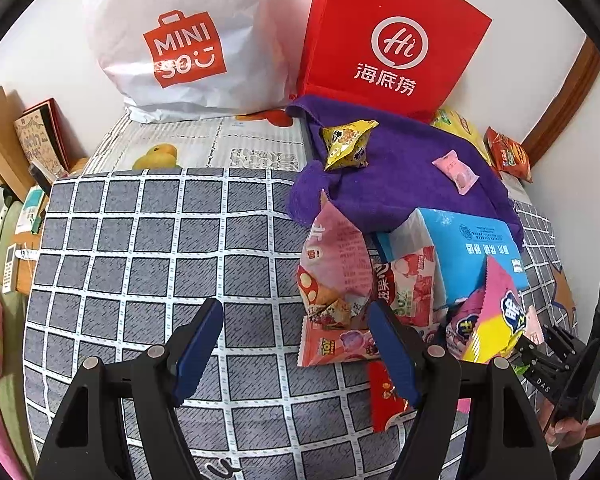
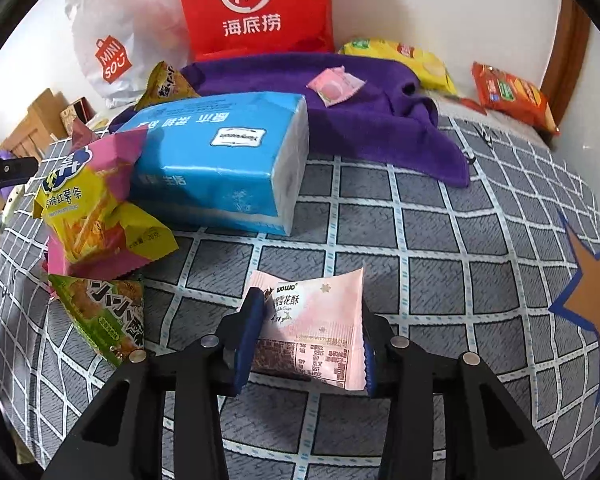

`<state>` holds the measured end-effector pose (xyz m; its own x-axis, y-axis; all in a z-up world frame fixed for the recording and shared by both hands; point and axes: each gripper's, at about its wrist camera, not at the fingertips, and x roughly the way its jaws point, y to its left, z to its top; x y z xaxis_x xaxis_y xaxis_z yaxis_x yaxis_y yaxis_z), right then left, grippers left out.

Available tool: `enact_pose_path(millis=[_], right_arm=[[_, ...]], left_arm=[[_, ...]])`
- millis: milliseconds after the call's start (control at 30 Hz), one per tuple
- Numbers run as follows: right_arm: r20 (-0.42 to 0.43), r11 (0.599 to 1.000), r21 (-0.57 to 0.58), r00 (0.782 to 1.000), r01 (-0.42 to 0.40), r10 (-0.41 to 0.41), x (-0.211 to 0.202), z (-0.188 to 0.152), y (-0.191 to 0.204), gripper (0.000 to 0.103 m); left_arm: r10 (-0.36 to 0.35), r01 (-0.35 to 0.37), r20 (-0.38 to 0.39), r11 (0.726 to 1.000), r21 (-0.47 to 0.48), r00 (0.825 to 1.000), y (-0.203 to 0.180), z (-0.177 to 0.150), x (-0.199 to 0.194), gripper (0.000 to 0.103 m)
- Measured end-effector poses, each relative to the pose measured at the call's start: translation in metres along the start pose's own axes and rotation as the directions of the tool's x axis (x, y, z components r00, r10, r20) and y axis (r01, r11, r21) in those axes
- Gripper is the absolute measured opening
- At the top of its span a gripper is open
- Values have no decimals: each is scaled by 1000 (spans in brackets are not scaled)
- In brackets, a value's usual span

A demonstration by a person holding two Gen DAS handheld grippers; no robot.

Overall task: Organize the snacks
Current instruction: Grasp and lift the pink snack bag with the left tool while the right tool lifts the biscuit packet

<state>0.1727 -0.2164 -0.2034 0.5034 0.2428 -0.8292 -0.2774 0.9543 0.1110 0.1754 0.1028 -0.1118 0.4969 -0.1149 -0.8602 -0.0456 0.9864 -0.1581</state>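
Observation:
My right gripper (image 2: 308, 320) is closed on a pale pink snowflake-crisp packet (image 2: 316, 320), held between its blue pads just above the checked cloth. My left gripper (image 1: 296, 320) is open and empty over the cloth, its right finger at the edge of a snack pile: a pink cone-shaped bag (image 1: 336, 252), a strawberry packet (image 1: 412, 288), a Toy Story packet (image 1: 340, 346) and a pink-yellow sweet potato stick bag (image 1: 492, 320), which also shows in the right wrist view (image 2: 96, 200). A green snack bag (image 2: 104, 316) lies left of the right gripper.
A blue tissue pack (image 2: 224, 160) lies on a purple towel (image 2: 380, 120), which carries a small pink sweet (image 2: 336, 86) and a yellow packet (image 1: 346, 142). A red Haidilao bag (image 1: 392, 40) and white Miniso bag (image 1: 180, 40) stand behind. Yellow (image 2: 404, 58) and orange (image 2: 512, 96) chip bags lie by the wall.

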Motion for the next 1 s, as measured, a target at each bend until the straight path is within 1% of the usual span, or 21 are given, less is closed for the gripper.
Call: enact_pose_path(millis=[167, 400, 467, 500, 533, 567, 667, 700, 733, 867, 1000], right_arm=[[32, 999, 30, 999, -27, 26, -8, 0, -7, 32], [53, 998, 52, 998, -27, 25, -19, -2, -15, 29], [58, 998, 62, 998, -34, 30, -22, -2, -19, 26], [62, 996, 74, 997, -44, 39, -24, -2, -21, 26], [63, 995, 82, 997, -50, 45, -25, -2, -22, 26], [65, 994, 91, 997, -56, 50, -26, -2, -24, 25], [71, 994, 93, 996, -58, 51, -29, -1, -24, 23], [74, 994, 94, 996, -58, 51, -30, -1, -23, 23], [77, 994, 95, 996, -60, 52, -32, -1, -22, 21], [85, 994, 90, 995, -65, 57, -36, 0, -18, 21], [89, 994, 85, 994, -65, 58, -43, -1, -13, 20]], left_arm=[[2, -2, -17, 1000, 24, 1000, -14, 9, 13, 73], [53, -50, -76, 998, 37, 996, -29, 19, 52, 72], [51, -47, -89, 998, 37, 995, -31, 20, 61, 72], [53, -50, -92, 998, 36, 994, -32, 21, 64, 65], [56, -52, -97, 998, 38, 994, -33, 21, 67, 56], [55, -51, -102, 998, 41, 993, -33, 21, 69, 50], [51, -46, -93, 997, 56, 994, -35, 20, 67, 43], [52, -47, -89, 997, 65, 995, -36, 19, 64, 39], [51, -46, -86, 997, 63, 995, -34, 18, 61, 39], [29, -25, -72, 998, 49, 997, -29, 15, 46, 39], [16, -14, -42, 999, 39, 999, -24, 7, 25, 38]])
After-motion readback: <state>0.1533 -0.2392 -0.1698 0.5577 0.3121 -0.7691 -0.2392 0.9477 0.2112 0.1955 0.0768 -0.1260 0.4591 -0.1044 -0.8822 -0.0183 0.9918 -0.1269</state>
